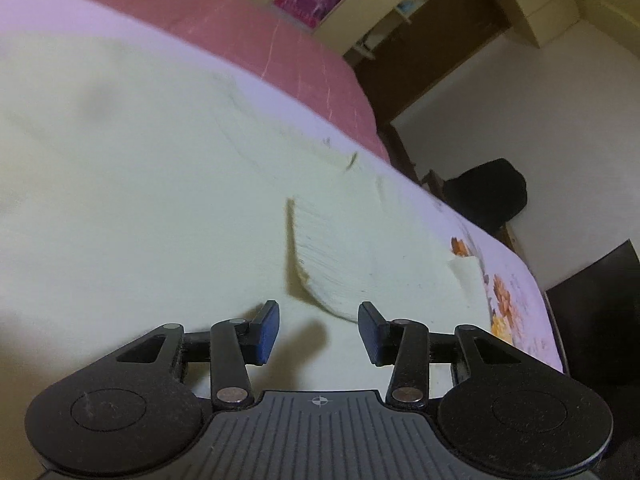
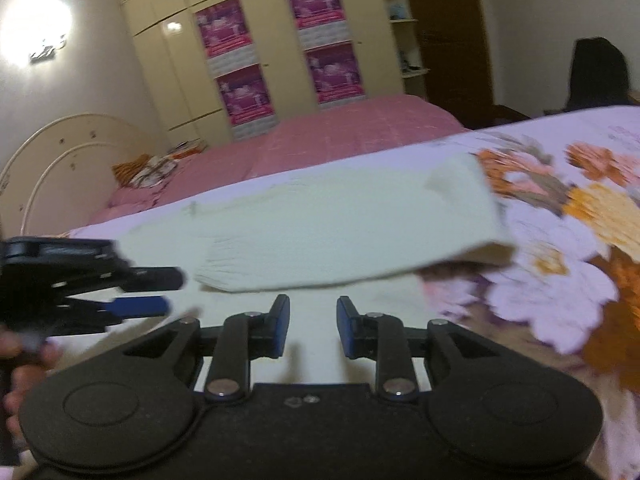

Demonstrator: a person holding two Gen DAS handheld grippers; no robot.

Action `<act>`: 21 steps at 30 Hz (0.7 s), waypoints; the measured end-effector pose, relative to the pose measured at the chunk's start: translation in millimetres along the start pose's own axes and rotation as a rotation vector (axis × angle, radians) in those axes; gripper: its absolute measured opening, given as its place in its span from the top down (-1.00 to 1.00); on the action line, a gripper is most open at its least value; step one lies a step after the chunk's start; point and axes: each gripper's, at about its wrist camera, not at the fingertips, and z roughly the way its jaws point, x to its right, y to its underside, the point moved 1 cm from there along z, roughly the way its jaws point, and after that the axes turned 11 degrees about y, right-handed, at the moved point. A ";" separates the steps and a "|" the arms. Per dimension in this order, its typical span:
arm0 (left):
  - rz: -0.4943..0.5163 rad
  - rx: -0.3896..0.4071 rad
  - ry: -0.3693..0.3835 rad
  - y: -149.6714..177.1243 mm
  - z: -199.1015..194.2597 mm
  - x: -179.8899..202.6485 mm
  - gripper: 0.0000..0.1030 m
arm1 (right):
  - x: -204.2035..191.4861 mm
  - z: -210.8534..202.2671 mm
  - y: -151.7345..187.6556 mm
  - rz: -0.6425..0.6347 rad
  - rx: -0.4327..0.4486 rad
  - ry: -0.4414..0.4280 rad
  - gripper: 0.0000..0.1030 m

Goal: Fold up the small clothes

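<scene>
L gripper (image 1: 319,330): jaws part spread, nothing between the pads; they hover just above the pale cream garment (image 1: 160,184). R gripper (image 2: 313,326): jaws a bit narrower, also apart, empty, cloth under them but no pinch.

Key relation: a folded-over sleeve w/ ribbed cuff (image 1: 332,264) lies just ahead of the L gripper, slightly right of centre, cuff end nearest the pads. In the right wrist view the same sleeve (image 2: 340,232) runs across the frame, long axis left–right, cuff at the left end, far end lifted at the right. Both grippers are close; L gripper sits left of the sleeve's cuff in that view, so L looks nearer the cuff, R nearer mid-sleeve. Next fold prob. wants a grab at an edge.

Surface: floral lilac/orange sheet (image 2: 560,240) over a bed. Beyond: pink bedspread (image 2: 340,132), cream wardrobe w/ magenta posters (image 2: 244,92), headboard far left, dark chair far right. Views are motion-blurred.
</scene>
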 end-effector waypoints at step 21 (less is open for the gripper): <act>0.128 0.185 -0.122 -43.3 -71.7 -35.8 0.95 | 35.1 29.9 -3.8 0.105 -0.011 0.075 0.48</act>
